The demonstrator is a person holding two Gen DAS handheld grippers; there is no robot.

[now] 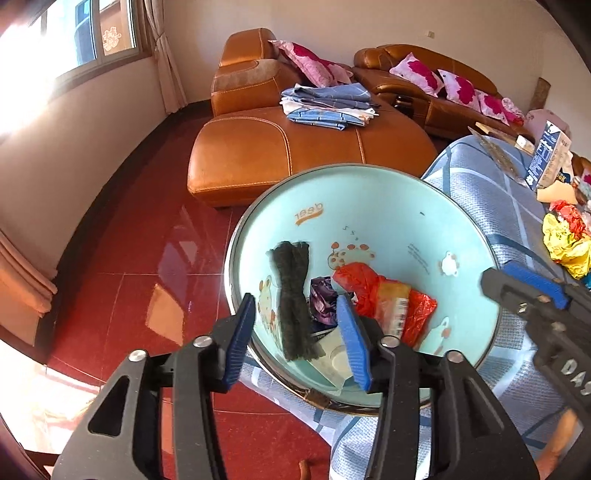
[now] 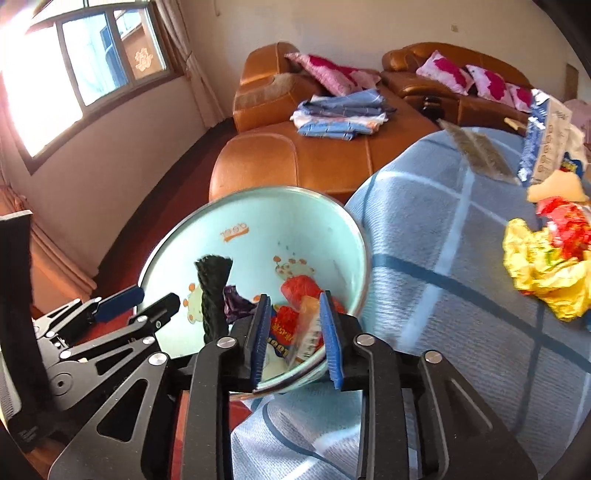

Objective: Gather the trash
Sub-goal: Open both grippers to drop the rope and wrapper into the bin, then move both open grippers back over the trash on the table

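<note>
at the bottom of the left wrist view the left gripper (image 1: 299, 339) tilts down over the near rim of the bin (image 1: 399, 221), its two blue pads apart with nothing pressed between them; one pad sits outside the rim, the other over the inside. in the right wrist view the right gripper (image 2: 295, 339) tilts down at the same rim from the bottom centre, its jaws parted; a wrapper (image 2: 308, 332) shows in the gap, but i cannot tell if the pads touch it. the bin is a pale blue tub with cartoon prints, standing at mid frame beside a blue checked cloth (image 2: 436, 236) at right. inside it lie one dark knitted strip (image 1: 293, 295), one purple scrap (image 1: 323, 302) and one red bag (image 1: 369, 291) with the wrapper. further right on the cloth sit one yellow crumple (image 2: 543, 273), one red crumple (image 2: 565, 221) and one blue-and-white carton (image 2: 546, 140). beyond, in the upper middle, a brown sofa (image 1: 258, 147) carries one stack of folded blue cloths (image 1: 328, 107) and four pink pillows. one window (image 1: 92, 33) fills the upper left.
</note>
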